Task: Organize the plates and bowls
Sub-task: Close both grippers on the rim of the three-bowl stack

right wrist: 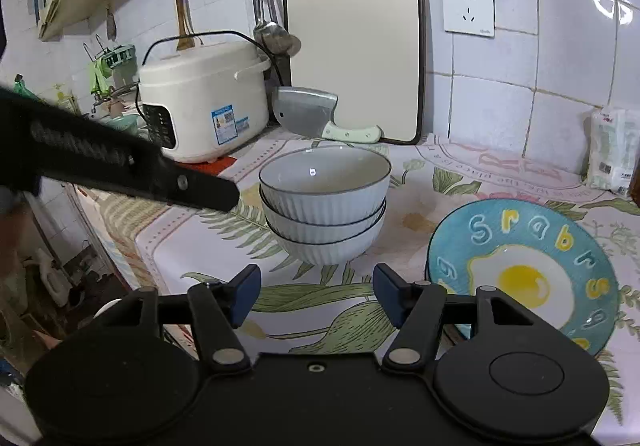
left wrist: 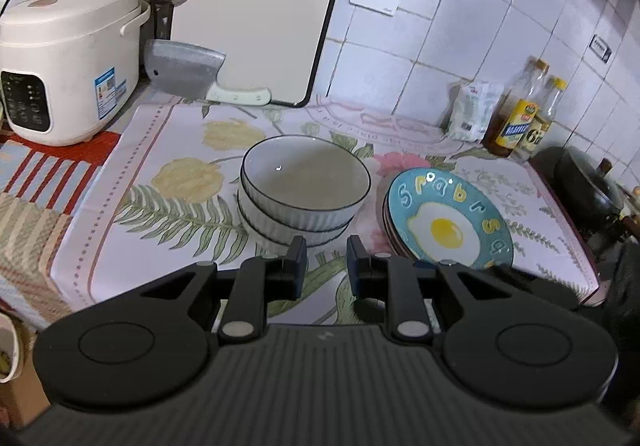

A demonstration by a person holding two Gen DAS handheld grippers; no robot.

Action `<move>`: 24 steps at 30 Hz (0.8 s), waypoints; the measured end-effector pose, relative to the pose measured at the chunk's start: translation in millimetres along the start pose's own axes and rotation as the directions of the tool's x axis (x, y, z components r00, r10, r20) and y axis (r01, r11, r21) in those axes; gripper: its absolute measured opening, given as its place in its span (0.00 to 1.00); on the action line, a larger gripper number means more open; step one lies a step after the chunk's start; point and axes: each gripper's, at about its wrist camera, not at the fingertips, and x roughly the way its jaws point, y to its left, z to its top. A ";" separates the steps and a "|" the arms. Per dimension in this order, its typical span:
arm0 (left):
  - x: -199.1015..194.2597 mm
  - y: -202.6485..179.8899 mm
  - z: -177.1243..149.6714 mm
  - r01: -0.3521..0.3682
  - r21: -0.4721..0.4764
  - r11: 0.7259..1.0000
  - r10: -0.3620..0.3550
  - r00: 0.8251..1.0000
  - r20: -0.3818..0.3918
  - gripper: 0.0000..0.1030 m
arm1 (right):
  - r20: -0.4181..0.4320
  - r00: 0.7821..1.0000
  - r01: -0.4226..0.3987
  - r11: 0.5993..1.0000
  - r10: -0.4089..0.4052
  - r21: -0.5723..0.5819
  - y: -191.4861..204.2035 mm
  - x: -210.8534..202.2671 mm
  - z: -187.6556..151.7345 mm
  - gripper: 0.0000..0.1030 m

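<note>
Both grippers tilt downward over the near edge of the surface. The left gripper has its jaws narrowly apart, holding nothing; the right gripper stands wide apart, also empty. Just beyond lie the stacked white bowls and, beside them to the right, the egg-print plates, with bare cloth between. Behind, a rice cooker and cutting board line the wall.

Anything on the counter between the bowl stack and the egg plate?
No, only bare floral cloth lies between the bowl stack and the egg plate; the right wrist view shows the gap clearest.
</note>
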 end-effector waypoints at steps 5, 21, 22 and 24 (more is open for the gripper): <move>5.5 13.4 3.3 0.087 -0.031 0.996 -0.085 0.995 0.042 0.36 | 0.035 0.999 0.008 1.000 -0.008 0.004 0.0 22.1 -12.8 0.67; 48.9 54.3 26.1 0.114 -0.118 0.986 -0.109 0.993 0.050 0.52 | 0.030 0.998 0.051 0.999 -0.051 -0.004 2.7 89.5 -25.2 0.73; 53.4 57.6 27.9 0.113 -0.127 0.985 -0.109 0.993 0.041 0.52 | 0.031 0.998 0.057 0.998 -0.057 -0.011 3.0 93.3 -25.5 0.73; 65.7 65.4 31.4 0.116 -0.145 0.983 -0.116 0.993 0.013 0.52 | 0.044 0.997 0.062 0.998 -0.061 -0.018 2.8 98.7 -25.3 0.80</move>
